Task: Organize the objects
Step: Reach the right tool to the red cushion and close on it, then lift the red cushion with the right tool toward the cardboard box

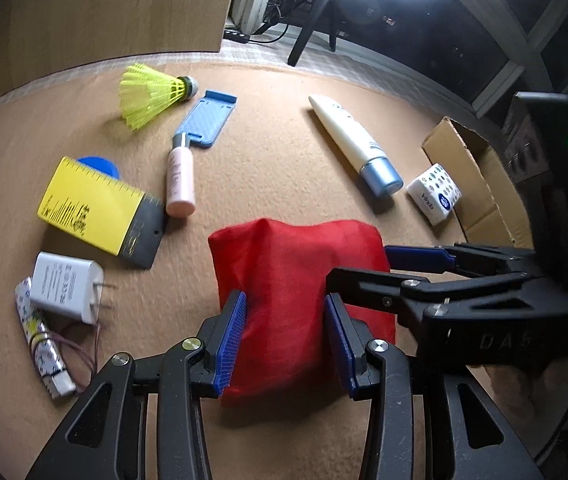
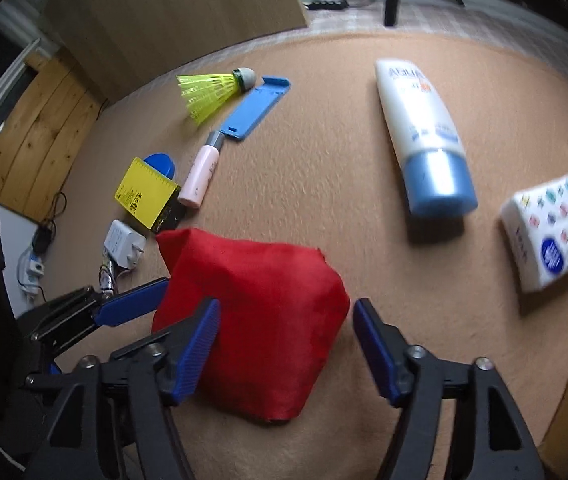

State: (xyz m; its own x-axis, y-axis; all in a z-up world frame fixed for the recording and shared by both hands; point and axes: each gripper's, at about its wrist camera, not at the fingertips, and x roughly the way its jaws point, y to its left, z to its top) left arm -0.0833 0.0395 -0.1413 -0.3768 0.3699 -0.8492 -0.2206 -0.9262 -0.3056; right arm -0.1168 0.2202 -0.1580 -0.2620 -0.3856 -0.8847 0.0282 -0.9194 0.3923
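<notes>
A red cloth pouch (image 1: 296, 292) lies on the tan table mat (image 1: 275, 160). My left gripper (image 1: 286, 338) is shut on the pouch's near end, both blue pads pressing its sides. My right gripper (image 2: 284, 348) is open around the same pouch (image 2: 259, 320); its left pad touches the cloth and its right pad stands just clear of it. The right gripper also shows in the left wrist view (image 1: 364, 268), coming in from the right. One blue finger (image 2: 131, 306) of the left gripper shows at the left of the right wrist view.
Along the left lie a yellow shuttlecock (image 1: 151, 94), blue phone stand (image 1: 205, 120), pink bottle (image 1: 179, 178), yellow scraper (image 1: 99, 210), white charger (image 1: 67, 286) and a wrapped stick (image 1: 41, 344). At the right lie a sunscreen tube (image 2: 424, 136), tissue pack (image 2: 552, 232) and cardboard box (image 1: 480, 184).
</notes>
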